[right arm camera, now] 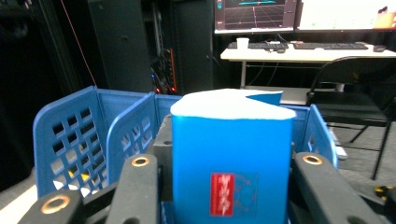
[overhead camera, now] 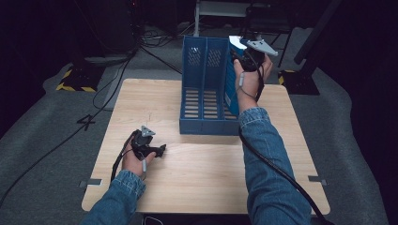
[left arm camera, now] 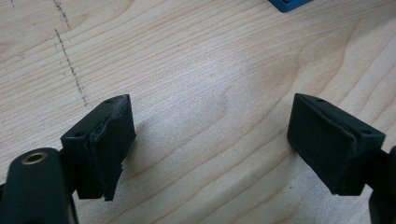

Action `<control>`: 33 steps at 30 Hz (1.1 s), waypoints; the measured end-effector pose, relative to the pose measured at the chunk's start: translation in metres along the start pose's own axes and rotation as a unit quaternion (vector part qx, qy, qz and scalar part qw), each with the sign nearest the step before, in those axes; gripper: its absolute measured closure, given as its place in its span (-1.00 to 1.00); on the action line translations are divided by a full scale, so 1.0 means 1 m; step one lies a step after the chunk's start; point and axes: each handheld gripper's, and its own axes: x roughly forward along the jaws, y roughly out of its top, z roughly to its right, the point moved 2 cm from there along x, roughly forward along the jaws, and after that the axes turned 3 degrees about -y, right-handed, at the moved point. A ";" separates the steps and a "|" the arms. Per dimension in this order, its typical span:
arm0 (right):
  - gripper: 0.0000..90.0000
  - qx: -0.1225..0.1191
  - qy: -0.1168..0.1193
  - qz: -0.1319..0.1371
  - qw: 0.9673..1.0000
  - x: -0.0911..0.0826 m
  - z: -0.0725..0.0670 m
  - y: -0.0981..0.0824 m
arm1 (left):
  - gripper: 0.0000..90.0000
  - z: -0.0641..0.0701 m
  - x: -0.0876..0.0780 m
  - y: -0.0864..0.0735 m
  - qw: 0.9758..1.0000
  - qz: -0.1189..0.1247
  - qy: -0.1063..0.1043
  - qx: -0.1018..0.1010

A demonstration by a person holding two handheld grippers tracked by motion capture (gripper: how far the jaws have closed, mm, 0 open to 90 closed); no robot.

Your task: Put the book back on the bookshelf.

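We have the right hand-held gripper (overhead camera: 245,55) clamped on a thick blue book with a white page edge and a small red label on its spine (right arm camera: 232,161); its jaws grip the book from either side, as the right gripper view shows. The book stands upright at the rightmost compartment of the blue perforated plastic file rack (overhead camera: 202,89), which sits toward the far edge of the light wooden bench (overhead camera: 206,173), a little right of the middle.

We judge the step to be moving the book in or out of that slot; which way we cannot tell. To do it well, we should keep the book plumb and parallel to the rack's dividers, so its covers do not catch on the perforated walls. We should hold the grip firm on the spine end, since the book looks heavy for a pinch near its top. The rack is light and unweighted, so any sideways drag could tip or slide it.

Our left hand-held gripper (left arm camera: 210,144) rests low over the bench near the left front, jaws wide apart and holding nothing. It could steady the rack's front lip if it shifts.
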 end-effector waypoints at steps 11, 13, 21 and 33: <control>0.31 0.010 -0.009 -0.079 0.997 0.015 0.002 -0.044 | -0.65 0.000 0.000 0.000 1.000 0.001 0.001 0.001; 0.31 0.000 -0.011 -0.067 0.998 0.010 0.001 -0.046 | -0.66 0.001 0.000 0.000 1.000 0.001 0.001 0.001; 0.25 -0.012 -0.019 -0.099 0.995 -0.008 -0.001 -0.047 | -0.65 0.001 0.000 0.000 1.000 0.001 0.000 0.003; 0.30 0.004 -0.036 -0.246 0.969 0.027 0.005 -0.020 | -0.66 0.001 0.001 0.000 1.000 0.000 -0.002 0.003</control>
